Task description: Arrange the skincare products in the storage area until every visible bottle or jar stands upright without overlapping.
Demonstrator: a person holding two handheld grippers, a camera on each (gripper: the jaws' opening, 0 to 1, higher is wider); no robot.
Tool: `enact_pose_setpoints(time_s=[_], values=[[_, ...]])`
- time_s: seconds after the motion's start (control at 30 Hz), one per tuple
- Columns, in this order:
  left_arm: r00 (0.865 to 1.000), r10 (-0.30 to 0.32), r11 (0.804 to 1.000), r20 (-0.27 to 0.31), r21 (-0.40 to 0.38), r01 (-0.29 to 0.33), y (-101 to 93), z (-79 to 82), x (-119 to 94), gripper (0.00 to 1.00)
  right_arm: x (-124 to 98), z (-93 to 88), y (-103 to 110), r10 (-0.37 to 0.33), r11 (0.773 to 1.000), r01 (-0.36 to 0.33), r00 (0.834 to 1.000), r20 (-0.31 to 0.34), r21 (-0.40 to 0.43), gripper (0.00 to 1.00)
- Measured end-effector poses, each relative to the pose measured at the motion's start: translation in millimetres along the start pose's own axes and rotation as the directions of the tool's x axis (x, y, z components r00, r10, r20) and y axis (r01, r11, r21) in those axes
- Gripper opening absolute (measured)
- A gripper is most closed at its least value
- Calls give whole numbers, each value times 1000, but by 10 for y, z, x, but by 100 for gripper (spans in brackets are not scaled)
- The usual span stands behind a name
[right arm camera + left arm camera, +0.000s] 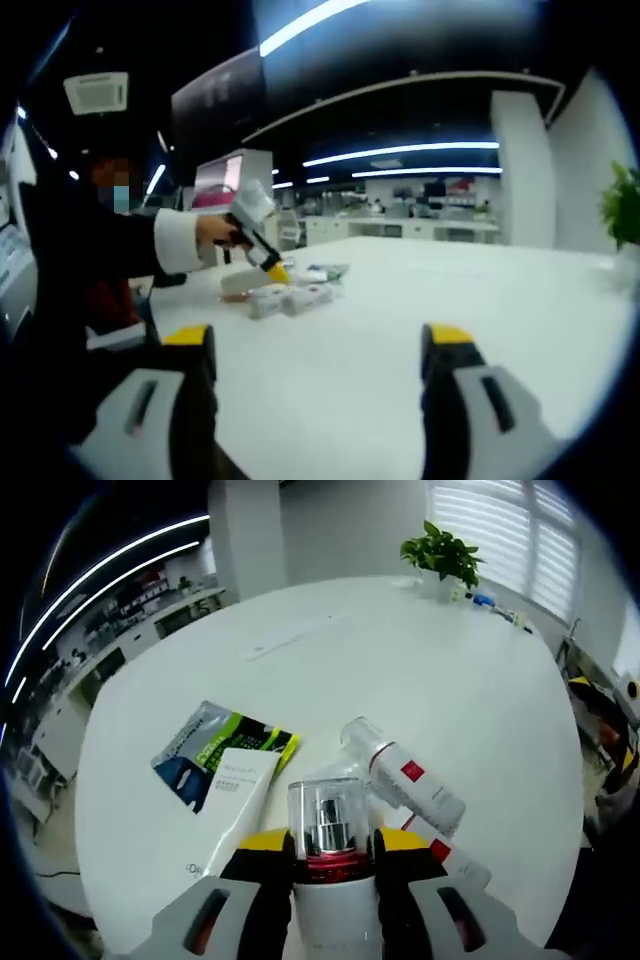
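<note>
White table w/ left gripper gripping clear-capped pump bottle, tubes lying just ahead, right gripper hanging open w/ nothing.

White round counter; I see a potted green plant at its far edge beneath slatted window blinds, with lit ceiling strips overhead.

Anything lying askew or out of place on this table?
Yes. A white spray bottle with a red label lies on its side on the round white table, beside a flat white tube resting partly over a green-and-blue sachet. The left claw grips a clear-capped pump bottle.
</note>
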State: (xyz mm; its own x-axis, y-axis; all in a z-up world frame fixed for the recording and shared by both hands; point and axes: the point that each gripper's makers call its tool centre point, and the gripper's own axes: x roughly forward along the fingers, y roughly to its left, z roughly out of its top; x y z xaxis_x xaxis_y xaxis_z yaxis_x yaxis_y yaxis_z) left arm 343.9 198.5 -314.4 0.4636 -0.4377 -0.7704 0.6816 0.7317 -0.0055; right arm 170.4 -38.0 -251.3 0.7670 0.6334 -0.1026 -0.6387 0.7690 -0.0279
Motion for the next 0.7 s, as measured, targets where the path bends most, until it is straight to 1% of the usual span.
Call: enact_pose_setpoints(time_s=[0.13, 0.3, 0.47, 0.53, 0.7], values=[[1000, -5, 1000, -9, 24, 6, -68, 5, -144, 30, 5, 48, 37, 13, 1000, -13, 1000, 20, 8, 84], [1000, -9, 999, -5, 52, 9, -152, 0, -284, 30, 5, 84, 71, 19, 1000, -19, 999, 27, 4, 84], [1000, 4, 1000, 25, 27, -4, -164, 7, -419, 30, 5, 101, 85, 22, 1000, -22, 999, 32, 2, 83], [999, 0, 1000, 36, 18, -1, -178, 0, -488, 30, 8, 97, 77, 20, 1000, -20, 999, 32, 5, 83], [999, 1, 1000, 40, -2, -1, -166, -39, -601, 30, 24, 109, 90, 25, 1000, -26, 999, 38, 16, 83]])
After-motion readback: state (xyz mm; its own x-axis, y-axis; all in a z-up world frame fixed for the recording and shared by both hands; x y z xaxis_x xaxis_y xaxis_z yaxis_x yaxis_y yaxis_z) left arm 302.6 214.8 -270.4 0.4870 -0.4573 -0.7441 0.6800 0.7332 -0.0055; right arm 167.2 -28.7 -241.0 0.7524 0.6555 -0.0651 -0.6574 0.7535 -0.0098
